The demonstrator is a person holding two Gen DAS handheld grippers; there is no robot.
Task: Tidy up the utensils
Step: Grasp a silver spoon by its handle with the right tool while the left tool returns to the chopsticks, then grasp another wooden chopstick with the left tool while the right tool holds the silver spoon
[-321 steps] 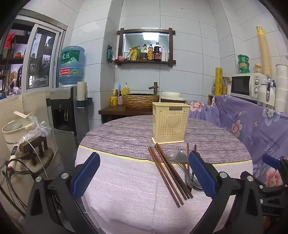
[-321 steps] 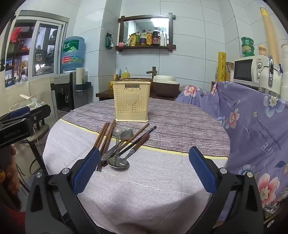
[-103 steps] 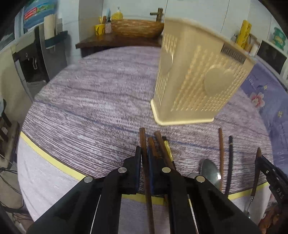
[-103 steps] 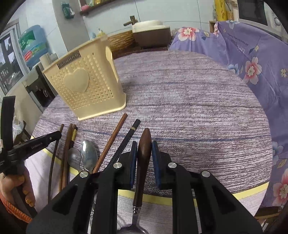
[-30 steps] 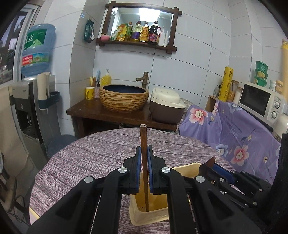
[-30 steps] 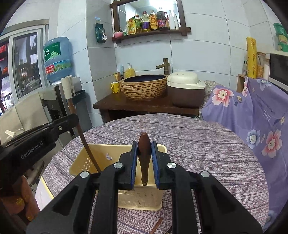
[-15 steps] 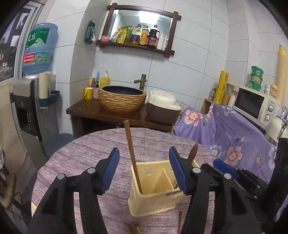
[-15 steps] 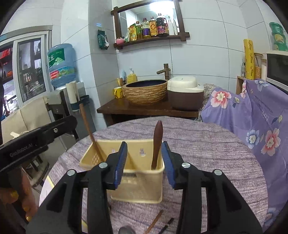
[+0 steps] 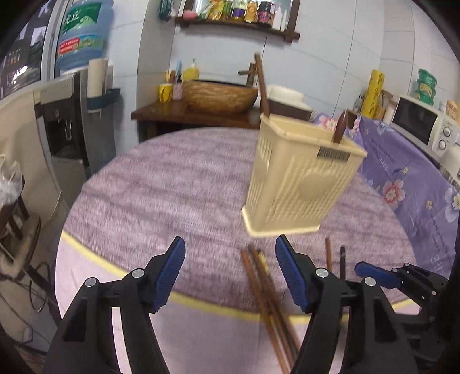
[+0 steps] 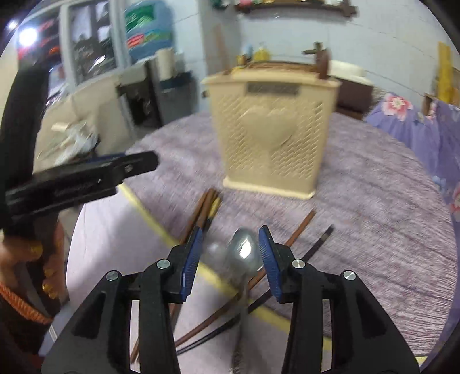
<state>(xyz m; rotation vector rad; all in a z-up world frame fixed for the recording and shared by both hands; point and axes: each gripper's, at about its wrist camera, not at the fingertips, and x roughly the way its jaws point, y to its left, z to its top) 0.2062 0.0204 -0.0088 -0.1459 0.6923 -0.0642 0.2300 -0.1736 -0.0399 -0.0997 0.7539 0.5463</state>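
Both grippers have let go and dropped away from the basket (image 9: 302, 184), jaws just opened. The left gripper (image 9: 228, 273) gapes wide and empty; the right gripper (image 10: 228, 256) is narrower, also empty. The chopstick (image 9: 262, 86) and spoon handle (image 9: 340, 128) now stand in the basket; other chopsticks (image 9: 267, 293) and spoons (image 10: 243, 250) lie on the table (image 9: 161, 184).

Clothed table (image 9: 149, 184): holder (image 9: 299, 184), chopsticks (image 9: 267, 290) (spoons (image 10: 241, 250) too)

Home kitchen: tiled walls, condiment shelf (image 9: 238, 17), microwave (image 9: 421, 126), water dispenser (image 9: 72, 115), basin (image 9: 221, 96), round table (image 9: 172, 184).
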